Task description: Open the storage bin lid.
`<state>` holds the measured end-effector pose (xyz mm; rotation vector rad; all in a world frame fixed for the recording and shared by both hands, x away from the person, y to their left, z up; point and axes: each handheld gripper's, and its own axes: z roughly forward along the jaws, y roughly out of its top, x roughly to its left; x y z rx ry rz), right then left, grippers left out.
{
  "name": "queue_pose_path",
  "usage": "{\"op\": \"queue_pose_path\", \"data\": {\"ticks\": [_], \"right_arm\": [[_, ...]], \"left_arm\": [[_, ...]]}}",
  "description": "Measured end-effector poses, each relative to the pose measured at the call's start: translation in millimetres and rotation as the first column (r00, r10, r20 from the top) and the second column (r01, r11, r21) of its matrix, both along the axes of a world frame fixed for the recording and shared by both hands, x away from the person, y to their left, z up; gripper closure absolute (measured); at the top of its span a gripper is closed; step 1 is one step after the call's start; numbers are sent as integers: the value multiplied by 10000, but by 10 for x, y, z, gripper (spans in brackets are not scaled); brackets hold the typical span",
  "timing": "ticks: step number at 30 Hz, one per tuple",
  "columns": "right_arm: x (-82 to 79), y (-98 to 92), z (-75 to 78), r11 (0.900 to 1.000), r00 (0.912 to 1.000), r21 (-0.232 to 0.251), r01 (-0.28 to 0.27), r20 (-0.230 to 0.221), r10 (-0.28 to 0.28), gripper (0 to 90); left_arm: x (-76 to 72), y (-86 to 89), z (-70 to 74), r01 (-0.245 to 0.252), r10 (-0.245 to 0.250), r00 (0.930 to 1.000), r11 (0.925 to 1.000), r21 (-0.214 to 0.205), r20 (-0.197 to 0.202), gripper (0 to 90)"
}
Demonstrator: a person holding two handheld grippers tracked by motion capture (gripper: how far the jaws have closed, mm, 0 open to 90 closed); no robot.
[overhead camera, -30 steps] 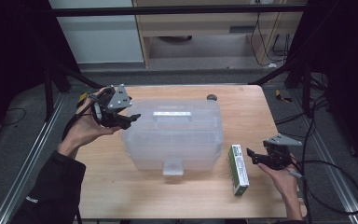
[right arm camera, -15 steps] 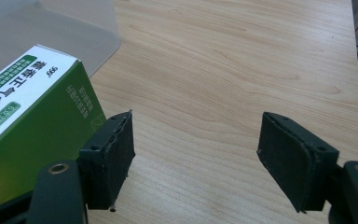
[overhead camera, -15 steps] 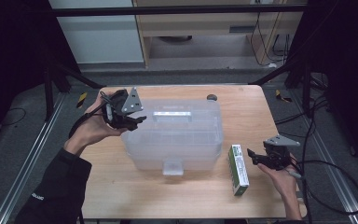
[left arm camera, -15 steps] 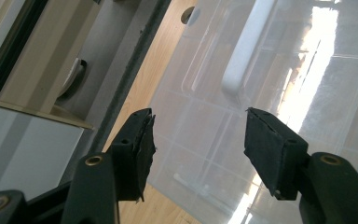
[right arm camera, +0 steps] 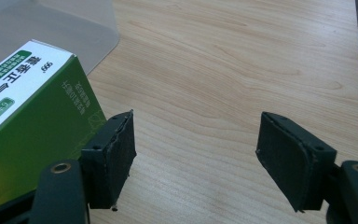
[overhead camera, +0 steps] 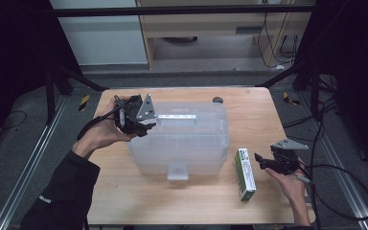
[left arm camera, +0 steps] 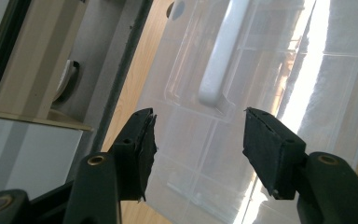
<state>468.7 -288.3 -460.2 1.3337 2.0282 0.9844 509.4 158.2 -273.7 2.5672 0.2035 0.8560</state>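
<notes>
The clear plastic box (overhead camera: pixel 179 141) sits mid-table, its white lid handle (left arm camera: pixel 219 56) lying lengthwise just ahead of our left gripper (overhead camera: pixel 141 125), whose jaws have just been closing a little yet gape wide with nothing between them. That hand is nearer. Our right gripper (overhead camera: pixel 263 162) rests open beside the green carton (overhead camera: pixel 245 173), not gripping it.

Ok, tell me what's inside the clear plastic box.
Through the lid of the clear plastic box only divider walls forming compartments show, and none shows any contents. The white handle on top and glare hide part of the inside.
</notes>
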Motion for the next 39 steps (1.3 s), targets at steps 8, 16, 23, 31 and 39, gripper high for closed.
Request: {"op": "queue_pose_path", "data": {"ticks": [8, 16, 23, 31, 39], "right_arm": [[0, 3, -6, 10000, 10000, -20, -5, -41, 5, 296], [2, 3, -11, 9999, 10000, -96, -74, -54, 73, 303], [5, 12, -19, 9998, 9998, -158, -135, -132, 133, 308], [12, 10, -33, 9996, 9995, -195, -214, -240, 209, 317], [16, 20, -46, 9995, 9992, -206, -234, -339, 227, 325]], "left_arm": [[10, -91, -25, 224, -225, 9997, 9990, 390, 26, 438], [13, -175, -40, 365, -368, 9993, 9979, 543, 48, 452], [39, -253, -70, 520, -539, 9983, 9954, 801, 209, 464], [60, -328, -93, 534, -564, 9981, 9925, 1102, 238, 500], [101, -392, -132, 493, -535, 9981, 9908, 1257, 299, 531]]}}
